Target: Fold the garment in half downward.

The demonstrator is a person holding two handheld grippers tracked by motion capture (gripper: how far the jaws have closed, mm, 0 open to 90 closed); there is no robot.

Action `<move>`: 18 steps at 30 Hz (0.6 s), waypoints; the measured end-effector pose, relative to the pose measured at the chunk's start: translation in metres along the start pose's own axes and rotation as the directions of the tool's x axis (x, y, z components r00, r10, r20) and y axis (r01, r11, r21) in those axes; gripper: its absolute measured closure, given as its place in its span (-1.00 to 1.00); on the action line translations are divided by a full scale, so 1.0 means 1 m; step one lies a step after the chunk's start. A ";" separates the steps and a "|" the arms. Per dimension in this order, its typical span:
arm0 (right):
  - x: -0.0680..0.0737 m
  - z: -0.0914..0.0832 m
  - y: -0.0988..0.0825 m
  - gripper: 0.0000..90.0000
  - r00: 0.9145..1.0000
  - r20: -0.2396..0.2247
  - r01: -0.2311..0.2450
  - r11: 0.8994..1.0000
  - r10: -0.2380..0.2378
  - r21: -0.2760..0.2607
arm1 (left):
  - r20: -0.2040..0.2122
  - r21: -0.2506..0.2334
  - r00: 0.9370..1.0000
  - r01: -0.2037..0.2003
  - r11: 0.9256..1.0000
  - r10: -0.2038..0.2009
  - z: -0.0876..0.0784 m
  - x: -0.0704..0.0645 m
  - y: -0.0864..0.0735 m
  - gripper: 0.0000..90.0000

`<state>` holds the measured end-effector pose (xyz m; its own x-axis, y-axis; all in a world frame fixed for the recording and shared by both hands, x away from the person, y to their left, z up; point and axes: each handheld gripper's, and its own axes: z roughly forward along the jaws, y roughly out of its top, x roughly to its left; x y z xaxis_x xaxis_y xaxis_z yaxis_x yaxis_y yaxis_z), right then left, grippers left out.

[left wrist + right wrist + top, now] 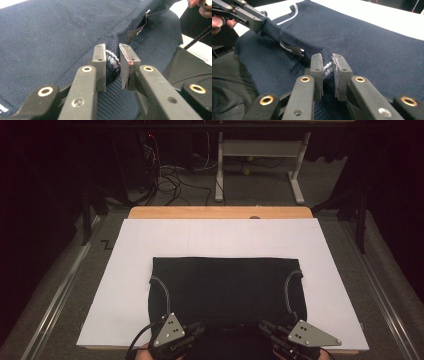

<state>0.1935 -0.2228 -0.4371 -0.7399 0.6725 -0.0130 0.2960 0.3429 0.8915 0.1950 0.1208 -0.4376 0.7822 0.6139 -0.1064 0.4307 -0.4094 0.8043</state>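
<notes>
Dark room, cables and a desk frame on the floor behind. Bench (220,212) carries a white board (220,237); a dark navy knit garment (225,282) lies flat on it, white-trimmed armholes at both sides. Left tool (112,65) pinches a bunched fold of the ribbed edge at the near end, jaws pressed onto the knit. Right tool (327,73) pinches the same edge further along, just beside a black label (291,49). Both tools sit at the bench's near edge, well apart.
</notes>
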 end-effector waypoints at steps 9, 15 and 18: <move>0.003 0.001 -0.008 0.76 1.000 -0.016 -0.007 0.999 0.008 0.044 | 0.014 0.040 1.000 -0.001 0.999 0.000 0.005 -0.002 -0.008 0.60; 0.004 -0.003 -0.009 0.57 1.000 -0.027 -0.015 1.000 0.015 0.023 | 0.025 0.012 1.000 0.007 1.000 -0.007 0.000 -0.004 -0.007 0.44; 0.003 -0.006 -0.007 0.49 0.999 -0.027 -0.019 1.000 0.019 0.003 | 0.021 -0.001 1.000 0.009 1.000 -0.009 -0.003 -0.003 -0.007 0.38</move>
<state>0.1857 -0.2270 -0.4411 -0.7503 0.6609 0.0160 0.3118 0.3324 0.8901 0.1888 0.1237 -0.4412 0.7877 0.6031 -0.1261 0.4373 -0.4031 0.8039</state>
